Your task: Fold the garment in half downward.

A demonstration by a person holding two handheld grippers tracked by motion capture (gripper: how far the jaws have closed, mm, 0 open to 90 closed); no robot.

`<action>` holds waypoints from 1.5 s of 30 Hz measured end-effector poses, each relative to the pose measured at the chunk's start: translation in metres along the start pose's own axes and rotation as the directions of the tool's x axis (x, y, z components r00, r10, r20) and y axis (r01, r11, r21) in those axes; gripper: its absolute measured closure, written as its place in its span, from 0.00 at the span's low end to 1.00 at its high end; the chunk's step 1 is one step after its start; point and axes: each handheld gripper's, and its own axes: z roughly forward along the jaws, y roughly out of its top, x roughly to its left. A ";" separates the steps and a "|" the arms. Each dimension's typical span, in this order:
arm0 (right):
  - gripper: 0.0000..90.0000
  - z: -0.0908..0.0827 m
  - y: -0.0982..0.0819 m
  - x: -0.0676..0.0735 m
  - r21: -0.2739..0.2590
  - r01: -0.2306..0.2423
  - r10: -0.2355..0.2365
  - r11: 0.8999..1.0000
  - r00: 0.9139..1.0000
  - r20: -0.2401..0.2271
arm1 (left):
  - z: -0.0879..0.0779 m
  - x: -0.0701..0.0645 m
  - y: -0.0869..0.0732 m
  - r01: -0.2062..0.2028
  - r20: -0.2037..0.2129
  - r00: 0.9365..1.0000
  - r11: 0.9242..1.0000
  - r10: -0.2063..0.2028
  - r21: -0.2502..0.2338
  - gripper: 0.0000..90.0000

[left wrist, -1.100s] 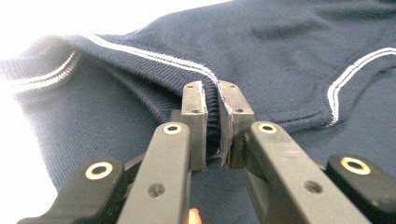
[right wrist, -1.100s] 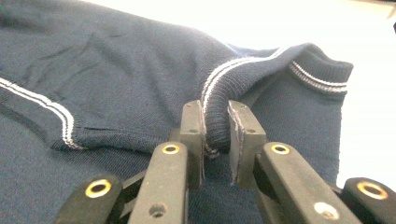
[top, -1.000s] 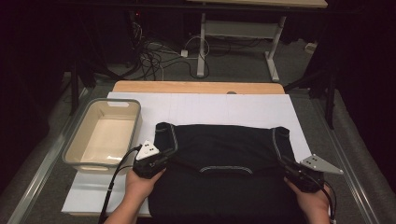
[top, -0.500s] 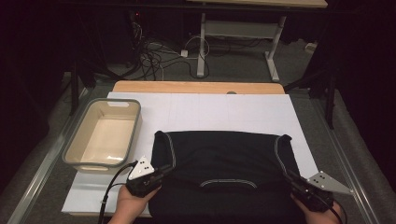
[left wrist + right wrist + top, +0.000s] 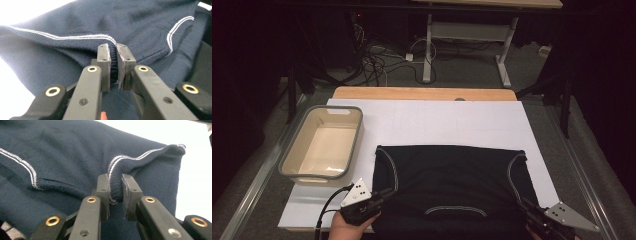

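garment (image 5: 452, 187): dark knit top, flat at table's 6 o'clock | handling: likely soft, light, floppy; grip ribbed edges | left gripper (image 5: 113, 53) and right gripper (image 5: 115, 183): each pinching a shoulder edge

Dim, dark surroundings; white table sheet (image 5: 437, 125) glares overexposed in both sharp gripper views.

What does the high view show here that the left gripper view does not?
High view: the bin beside the dark garment, the white mat, and the right gripper at the garment's other side. Left gripper view: the left gripper with its fingers pinching a ribbed, white-stitched edge. Both: the garment, the mat, and the left gripper.
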 end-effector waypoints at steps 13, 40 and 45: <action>0.88 -0.022 -0.013 0.012 0.003 0.003 -0.003 1.000 1.000 -0.015 | -0.009 -0.013 -0.018 -0.011 0.031 0.999 0.999 0.009 0.051 0.89; 0.28 0.001 -0.013 0.002 -0.007 -0.061 0.061 0.998 0.996 -0.063 | 0.002 0.002 -0.021 0.022 -0.008 1.000 1.000 -0.021 0.001 0.36; 0.11 0.009 -0.013 -0.002 -0.006 -0.079 0.079 0.997 0.996 -0.052 | 0.007 0.008 -0.018 0.038 -0.019 0.999 0.999 -0.038 0.005 0.20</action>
